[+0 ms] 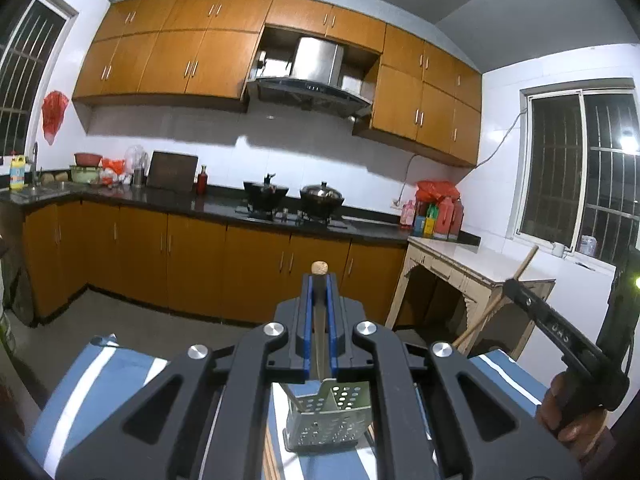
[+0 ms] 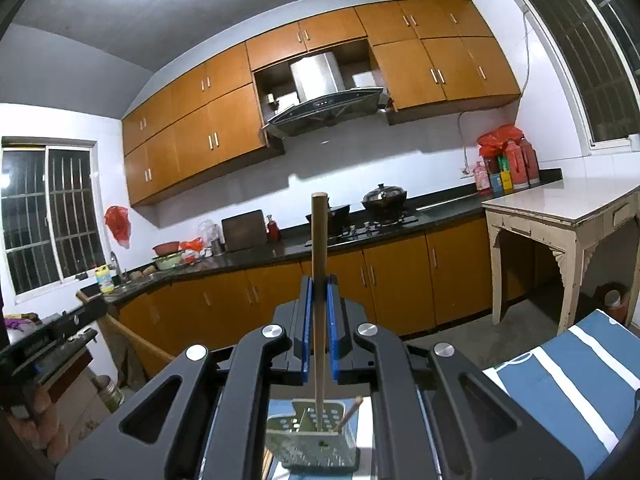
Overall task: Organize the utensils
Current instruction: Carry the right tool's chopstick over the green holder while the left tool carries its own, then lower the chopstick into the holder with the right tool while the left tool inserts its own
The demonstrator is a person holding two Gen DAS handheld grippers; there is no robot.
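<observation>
My left gripper (image 1: 319,286) is shut on a dark-shafted utensil with a cork-like tip (image 1: 319,267), held over the perforated metal utensil holder (image 1: 326,420) that stands on a blue-and-white striped cloth (image 1: 100,380). My right gripper (image 2: 319,286) is shut on a long wooden stick (image 2: 319,240), upright, its lower end down in the same holder (image 2: 312,440). Another wooden stick (image 2: 350,412) leans in the holder. The right gripper and its stick (image 1: 524,268) also show at the right of the left wrist view.
A dark kitchen counter (image 1: 216,204) with a stove and two pots (image 1: 322,196) runs along the far wall. A white-topped table (image 2: 560,204) stands on the right. The striped cloth (image 2: 568,380) covers the surface below both grippers.
</observation>
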